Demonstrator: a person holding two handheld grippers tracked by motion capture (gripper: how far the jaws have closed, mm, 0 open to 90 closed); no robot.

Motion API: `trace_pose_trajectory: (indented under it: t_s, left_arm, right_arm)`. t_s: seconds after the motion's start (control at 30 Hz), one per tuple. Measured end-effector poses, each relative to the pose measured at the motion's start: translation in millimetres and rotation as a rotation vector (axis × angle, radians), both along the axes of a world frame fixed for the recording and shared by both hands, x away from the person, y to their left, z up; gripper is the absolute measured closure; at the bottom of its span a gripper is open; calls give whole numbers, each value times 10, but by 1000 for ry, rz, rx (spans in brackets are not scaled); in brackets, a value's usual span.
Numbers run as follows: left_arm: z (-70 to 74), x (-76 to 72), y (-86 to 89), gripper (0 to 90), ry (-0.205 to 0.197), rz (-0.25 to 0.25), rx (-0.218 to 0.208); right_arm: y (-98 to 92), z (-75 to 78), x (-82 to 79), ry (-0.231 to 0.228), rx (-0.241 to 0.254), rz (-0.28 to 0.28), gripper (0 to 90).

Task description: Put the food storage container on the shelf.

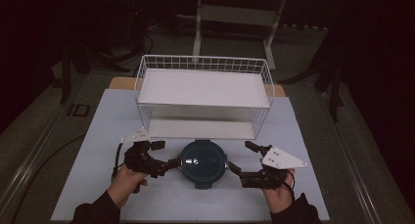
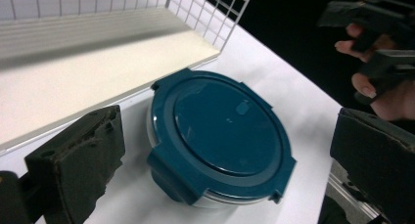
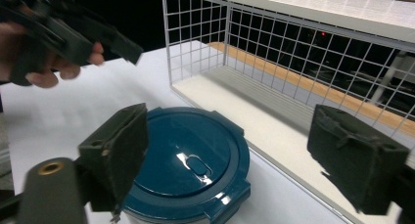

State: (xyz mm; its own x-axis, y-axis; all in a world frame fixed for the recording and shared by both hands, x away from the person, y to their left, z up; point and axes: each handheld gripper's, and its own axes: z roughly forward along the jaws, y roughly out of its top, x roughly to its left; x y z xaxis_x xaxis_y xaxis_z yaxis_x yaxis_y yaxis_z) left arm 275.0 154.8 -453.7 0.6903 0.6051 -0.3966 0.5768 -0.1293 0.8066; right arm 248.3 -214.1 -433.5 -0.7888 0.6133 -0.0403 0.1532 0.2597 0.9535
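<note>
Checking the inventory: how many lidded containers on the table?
1: the round blue container sits on the white mat in front of the wire rack, between both grippers. Both rack shelves look bare.

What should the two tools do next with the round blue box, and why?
Probably close in from both sides and pinch the round blue box. It sits on the table in front of the wire shelf rack, lid clipped on. The left tool and right tool flank it, both open wide and not gripping yet.

Dark teal container (image 1: 203,164), white wire-grid rack (image 1: 203,87), white table (image 1: 161,199)
</note>
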Motion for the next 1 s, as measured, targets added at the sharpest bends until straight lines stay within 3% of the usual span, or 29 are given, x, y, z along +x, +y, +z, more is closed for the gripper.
trace_pose_trajectory:
  t_s: [0.07, 0.1, 0.27, 0.3, 0.33, 0.4, 0.5, 0.53, 0.57, 0.7, 0.77, 0.8, 1.0]
  left_arm:
    - [-58, 57, -4, 0, 44, -1, -13]
    - [-58, 57, -4, 0, 44, -1, -13]
    - [-248, 193, -3, 0, 199, -23, -48]
    - [-248, 193, -3, 0, 199, -23, -48]
    - [-301, 237, -3, 0, 243, -21, -50]
    - [-349, 270, -5, 0, 291, -9, -55]
    - [-371, 288, -8, 0, 315, -12, -57]
    - [-423, 326, -26, 0, 370, -22, -39]
    - [-438, 336, -30, 0, 388, -19, -38]
    - [-507, 396, -17, 71, 484, -5, -54]
    - [-522, 408, -11, 152, 499, 0, -50]
    - [-553, 425, -2, 183, 535, -1, -63]
    - [-605, 460, 1, 354, 597, -2, -76]
  right_arm:
    - [-1, -3, -1, 13, 8, 4, 132]
    - [-1, -3, -1, 13, 8, 4, 132]
    - [47, -29, -20, 61, -13, 7, 106]
    - [47, -29, -20, 61, -13, 7, 106]
    - [55, -34, -18, 71, -7, -1, 103]
    - [55, -35, -21, 65, 0, -11, 100]
    - [59, -36, -20, 69, -8, -14, 99]
    - [65, -46, -32, 65, -15, -9, 100]
    - [71, -49, -37, 65, -24, -10, 100]
    - [83, -67, -40, 67, -39, -6, 104]
    - [86, -75, -39, 77, -40, -3, 104]
    - [88, -94, -36, 83, -44, -4, 104]
    - [91, -120, -33, 95, -55, -4, 126]
